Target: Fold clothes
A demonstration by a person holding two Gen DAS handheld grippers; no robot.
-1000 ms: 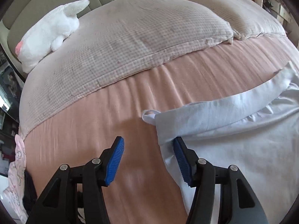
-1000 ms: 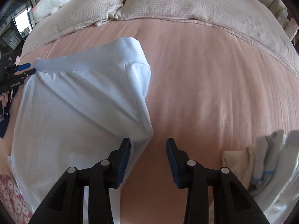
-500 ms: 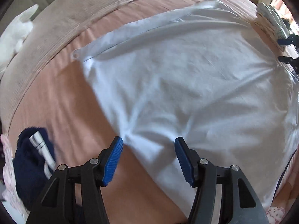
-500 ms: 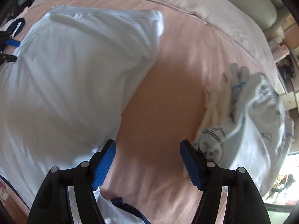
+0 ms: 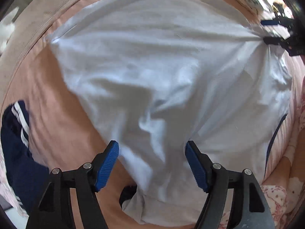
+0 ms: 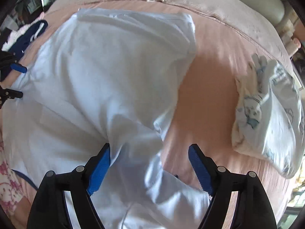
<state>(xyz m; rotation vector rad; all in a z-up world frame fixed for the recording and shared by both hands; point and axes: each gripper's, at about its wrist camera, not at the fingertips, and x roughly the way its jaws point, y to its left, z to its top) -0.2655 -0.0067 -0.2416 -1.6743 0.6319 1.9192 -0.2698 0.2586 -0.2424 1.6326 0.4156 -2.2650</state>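
A white T-shirt [image 5: 162,66] lies spread on the pink bed sheet [image 5: 57,114], its far end folded into a band. It also shows in the right wrist view [image 6: 106,80]. My left gripper [image 5: 151,162] is open, its blue pads either side of a rumpled near corner of the shirt. My right gripper [image 6: 148,164] is open over the shirt's right near edge, cloth lying between the pads. The right gripper also shows at the far right of the left wrist view [image 5: 270,30], and the left gripper at the left edge of the right wrist view [image 6: 15,80].
A navy garment with white stripes [image 5: 17,139] lies left of the shirt. A stack of folded printed clothes [image 6: 270,114] sits on the right. Beige pillows [image 6: 209,3] line the headboard. Pink patterned cloth [image 6: 7,181] lies at the near edge.
Both grippers have moved from the shirt's far end to its near end. Both stayed open, and the right jaws opened wider. The shirt is more rumpled near the left gripper.
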